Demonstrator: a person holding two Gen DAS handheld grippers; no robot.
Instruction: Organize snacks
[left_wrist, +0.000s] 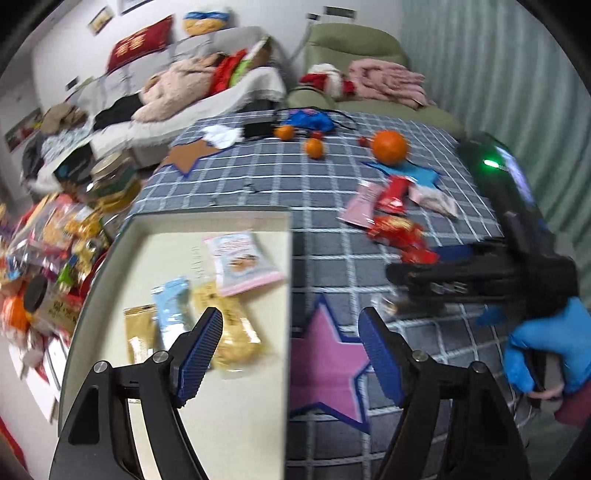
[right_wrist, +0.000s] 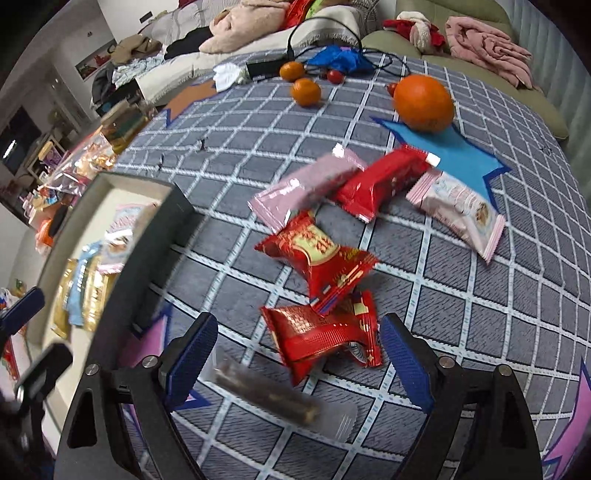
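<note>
A cream box (left_wrist: 173, 221) on the checked table holds several snack packets: pink-white (left_wrist: 242, 262), light blue (left_wrist: 171, 308), gold (left_wrist: 140, 332) and yellow (left_wrist: 231, 325). My left gripper (left_wrist: 290, 349) is open and empty, hovering over the box's right edge. My right gripper (right_wrist: 299, 360) is open, with a red packet (right_wrist: 325, 336) between its fingers and a clear-wrapped brown bar (right_wrist: 273, 397) below. Another red packet (right_wrist: 317, 254), a pink packet (right_wrist: 303, 188), a red bar (right_wrist: 380, 181) and a pink-white packet (right_wrist: 461, 206) lie beyond. The box also shows in the right wrist view (right_wrist: 122, 181).
Oranges (right_wrist: 423, 103) (right_wrist: 306, 92) (right_wrist: 291, 70), a blue bag (right_wrist: 340, 59) and cables lie at the table's far side. Star mats: blue (right_wrist: 454, 151), pink (left_wrist: 325, 365), brown (left_wrist: 192, 153). A heap of snack bags (left_wrist: 48, 240) and a jar (left_wrist: 110, 177) stand left of the table.
</note>
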